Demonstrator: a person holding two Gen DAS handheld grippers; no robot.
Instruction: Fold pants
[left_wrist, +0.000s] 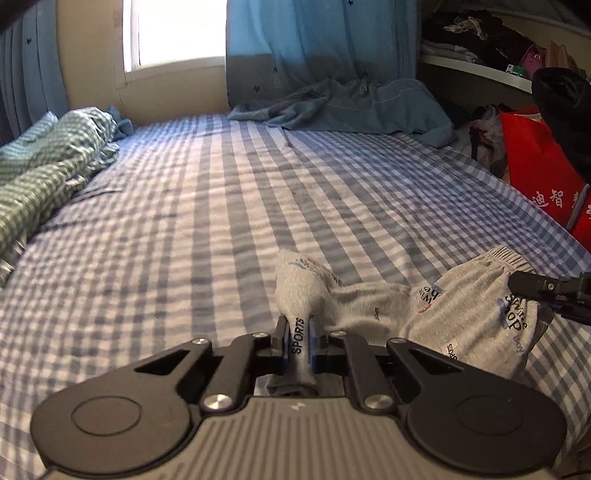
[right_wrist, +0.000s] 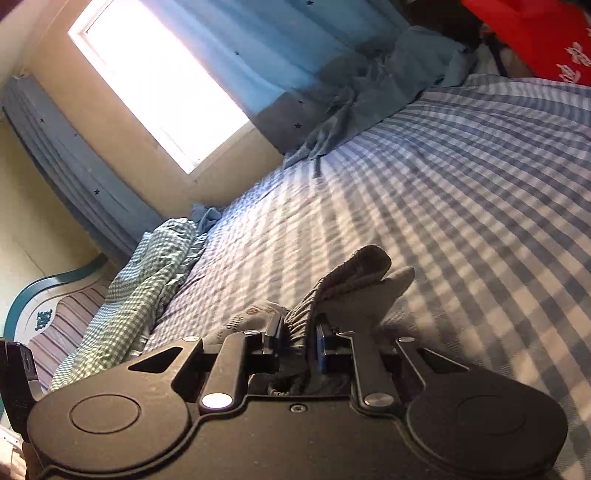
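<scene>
Pants (left_wrist: 436, 314) lay on the checked bed (left_wrist: 221, 206). Left gripper (left_wrist: 298, 341) pinched a leg cuff. Right gripper (right_wrist: 298, 341) clamped the waistband.

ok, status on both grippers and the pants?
Left gripper shut on a leg end of the grey printed cotton pants. Right gripper shut on their ribbed waistband. Blue checked bedsheet ahead, nothing blocking.

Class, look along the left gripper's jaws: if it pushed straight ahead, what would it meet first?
Apart from the pants it holds, the left gripper would probably meet the checked bedsheet first; depth is unclear.
</scene>
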